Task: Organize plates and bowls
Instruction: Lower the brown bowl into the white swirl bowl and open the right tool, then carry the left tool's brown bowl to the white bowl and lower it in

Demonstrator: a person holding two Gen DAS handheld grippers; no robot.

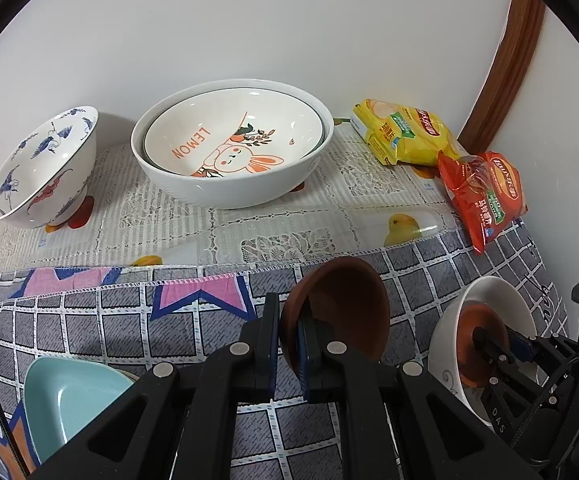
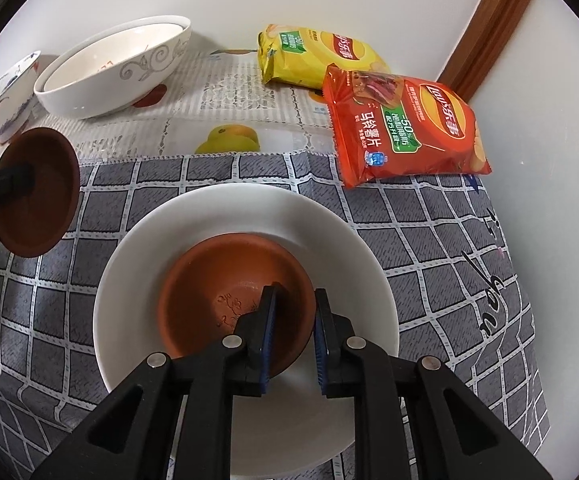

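My left gripper [image 1: 289, 320] is shut on the rim of a small brown bowl [image 1: 345, 304] and holds it tilted above the checked cloth. From the right wrist view that brown bowl [image 2: 45, 184] hangs at the left. A second brown bowl [image 2: 217, 280] sits inside a white bowl [image 2: 249, 208] on the cloth. My right gripper [image 2: 295, 300] straddles that second bowl's near rim, one finger inside and one outside, with a gap showing between pads and rim. The left wrist view shows the right gripper [image 1: 501, 340] reaching into the white bowl [image 1: 485, 292].
Against the wall stand a large white bowl [image 1: 233, 192] with a rabbit-print bowl [image 1: 233, 140] nested in it and a crane-pattern bowl [image 1: 41, 168]. A light blue dish [image 1: 69, 400] lies near left. Yellow [image 1: 405, 132] and red [image 1: 485, 196] chip bags lie at the right.
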